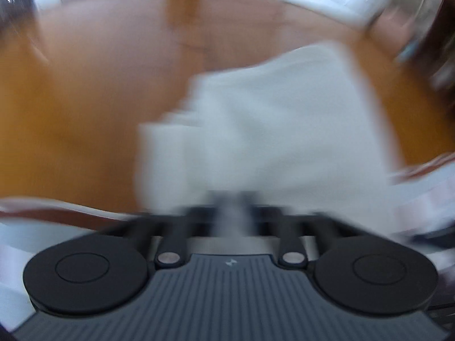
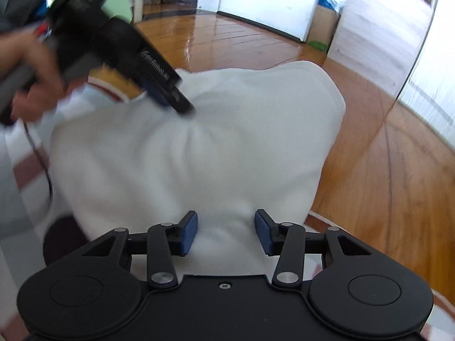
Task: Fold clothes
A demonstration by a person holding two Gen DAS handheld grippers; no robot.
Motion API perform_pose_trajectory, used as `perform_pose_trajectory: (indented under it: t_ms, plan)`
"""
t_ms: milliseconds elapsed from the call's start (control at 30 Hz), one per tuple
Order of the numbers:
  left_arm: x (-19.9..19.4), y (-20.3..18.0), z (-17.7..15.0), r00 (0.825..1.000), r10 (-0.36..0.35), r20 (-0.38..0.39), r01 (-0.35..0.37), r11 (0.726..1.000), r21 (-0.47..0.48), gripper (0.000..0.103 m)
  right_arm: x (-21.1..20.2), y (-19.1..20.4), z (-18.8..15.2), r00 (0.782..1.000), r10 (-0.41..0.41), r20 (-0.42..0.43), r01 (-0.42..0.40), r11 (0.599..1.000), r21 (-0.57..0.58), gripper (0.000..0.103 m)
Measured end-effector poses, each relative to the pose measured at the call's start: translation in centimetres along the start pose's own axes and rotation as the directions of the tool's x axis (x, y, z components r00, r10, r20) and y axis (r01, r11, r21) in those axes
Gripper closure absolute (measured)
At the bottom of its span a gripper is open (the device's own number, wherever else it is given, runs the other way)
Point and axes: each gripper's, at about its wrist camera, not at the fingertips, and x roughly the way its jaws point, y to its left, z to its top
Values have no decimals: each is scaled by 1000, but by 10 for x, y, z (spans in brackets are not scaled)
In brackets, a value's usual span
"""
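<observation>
While the left wrist view is very blurry, the right wrist view is much sharper, so each one tells different things. A white cloth [image 2: 199, 147] lies bunched up over a shiny wooden floor [image 2: 384, 170], and it is the thing to look from.

Seen from the right wrist, the right gripper [image 2: 226, 231] sits at the near edge of the cloth. Its two blue pads [image 2: 189, 234] are spread apart, with white cloth lying between them, not squeezed. At the far left side of the cloth, the left gripper [image 2: 182, 105] pokes its dark tip down into the cloth, and the cloth puckers around it. A hand [image 2: 31, 82] holds that gripper's grey handle. Just left of the cloth lies a pale fabric with dark red stripes [image 2: 25, 170]. Far behind the cloth stands a white door [image 2: 256, 2].

Only the left wrist view shows the left gripper [image 1: 231, 199] up close. Its fingers look pulled close together on a fold of the white cloth [image 1: 270, 130], though the blur makes the tips hard to see. The cloth rises up from there, with the floor [image 1: 85, 99] behind it.
</observation>
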Motion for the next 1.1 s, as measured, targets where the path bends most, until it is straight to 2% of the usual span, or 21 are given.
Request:
perform_pose_trajectory:
  t_ms: [33, 167, 267, 300, 333, 367, 400, 467, 567, 633, 700, 800, 867, 933, 1000, 1100]
  plan:
    - [7, 8, -3, 1000, 4, -28, -5, 1000, -27, 94, -2, 4, -3, 1000, -1, -12, 1, 1000, -10, 52]
    - [26, 52, -20, 991, -13, -129, -8, 987, -162, 94, -12, 21, -14, 998, -5, -59, 2, 999, -52, 49]
    - [17, 79, -18, 994, -69, -83, 44, 962, -271, 94, -19, 33, -23, 996, -10, -94, 2, 997, -83, 49]
    - [11, 84, -16, 994, -98, -48, 79, 949, -304, 94, -22, 35, -23, 992, 32, -124, -42, 997, -72, 48]
    - [4, 87, -14, 992, -127, 0, 120, 938, -324, 94, -25, 34, -21, 977, 128, -169, -136, 990, -38, 47]
    - [-3, 86, -12, 987, -150, 50, 158, 932, -328, 94, -30, 35, -19, 960, 205, -193, -211, 977, -14, 47]
    - [-9, 83, -10, 981, -170, 93, 191, 930, -314, 94, -38, 37, -17, 953, 235, -190, -242, 970, -13, 52]
    - [-18, 76, -8, 963, -217, 161, 255, 928, -272, 89, -56, 30, -1, 966, 229, -120, -235, 972, -33, 53]
    - [-24, 60, -6, 924, -319, 209, 359, 913, -195, 86, -66, -1, 39, 987, 156, 26, -156, 987, 24, 49]
    - [-26, 46, -4, 901, -378, 213, 413, 899, -149, 86, -54, -22, 64, 994, 79, 73, -84, 994, 66, 49]
    - [-24, 37, 1, 895, -385, 226, 417, 902, -113, 86, -27, -36, 81, 996, 33, 85, -39, 997, 70, 49]
    - [-11, 28, 4, 900, -381, 210, 405, 910, -83, 86, 12, -57, 107, 994, -37, 104, 29, 997, 78, 49]
    - [8, 29, 7, 923, -358, 142, 373, 922, -103, 86, 46, -68, 119, 993, -78, 86, 73, 995, 63, 50]
    - [17, 28, 1, 948, -299, 112, 312, 942, -121, 88, 79, -82, 119, 997, -73, 4, 71, 988, 135, 53]
    - [16, 24, -3, 961, -254, 112, 265, 959, -101, 88, 103, -89, 114, 996, -81, -38, 86, 985, 151, 54]
    - [11, 11, -2, 976, -191, 104, 195, 980, -27, 88, 111, -82, 109, 992, -118, -34, 121, 984, 134, 53]
